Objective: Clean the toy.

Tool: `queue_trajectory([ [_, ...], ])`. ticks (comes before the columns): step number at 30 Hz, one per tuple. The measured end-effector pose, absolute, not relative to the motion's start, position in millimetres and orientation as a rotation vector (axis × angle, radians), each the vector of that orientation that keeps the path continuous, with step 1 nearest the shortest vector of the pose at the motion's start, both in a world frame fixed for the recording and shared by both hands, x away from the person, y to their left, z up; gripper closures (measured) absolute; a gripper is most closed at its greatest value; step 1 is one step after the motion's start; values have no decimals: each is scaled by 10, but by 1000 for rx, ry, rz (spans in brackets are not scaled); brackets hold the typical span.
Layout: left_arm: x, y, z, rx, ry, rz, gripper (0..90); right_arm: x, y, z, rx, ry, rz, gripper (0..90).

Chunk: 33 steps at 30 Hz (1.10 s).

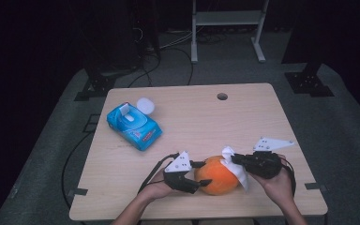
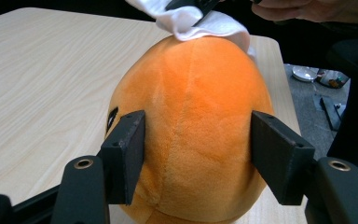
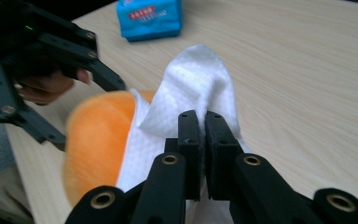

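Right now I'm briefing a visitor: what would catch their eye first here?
The round orange plush toy near the pale wooden table's front edge, clamped by the left gripper. The right gripper presses a white wet wipe against it. Farther left lies a blue wipes pack.

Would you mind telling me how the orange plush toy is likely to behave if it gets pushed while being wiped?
The orange plush toy looks soft and fuzzy, so it would probably dent rather than resist. Its rounded, egg-like shape suggests it may roll or rock on the table. The left hand-held gripper brackets both sides, likely steadying it; the white wipe drapes limply, adding little push.
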<state>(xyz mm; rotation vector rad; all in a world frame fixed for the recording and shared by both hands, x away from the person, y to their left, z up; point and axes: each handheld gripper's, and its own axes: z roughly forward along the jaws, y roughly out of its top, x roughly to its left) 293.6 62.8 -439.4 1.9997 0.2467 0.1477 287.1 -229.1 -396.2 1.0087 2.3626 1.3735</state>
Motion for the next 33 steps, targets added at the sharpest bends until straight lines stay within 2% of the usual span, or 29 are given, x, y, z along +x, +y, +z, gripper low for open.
queue_trajectory([
  [6, 2967, 682, -4405, 1986, 284, 139, 371, 2774, -2150, -3873, 907, 2386, 1379, 854],
  [14, 2979, 665, -4396, 1981, 291, 136, 368, 2899, -2432, -3988, 1062, 2331, 1366, 854],
  [18, 2978, 628, -4391, 1980, 284, 142, 367, 2813, -2230, -3856, 962, 2359, 1463, 854],
  [23, 2970, 638, -4390, 1986, 281, 144, 369, 2732, -1937, -3805, 847, 2420, 1421, 854],
  [28, 2971, 634, -4383, 1979, 286, 145, 368, 2853, -2102, -3947, 947, 2412, 1420, 854],
  [33, 2924, 565, -4355, 1973, 263, 176, 367, 2818, -2093, -3844, 939, 2368, 1408, 853],
])
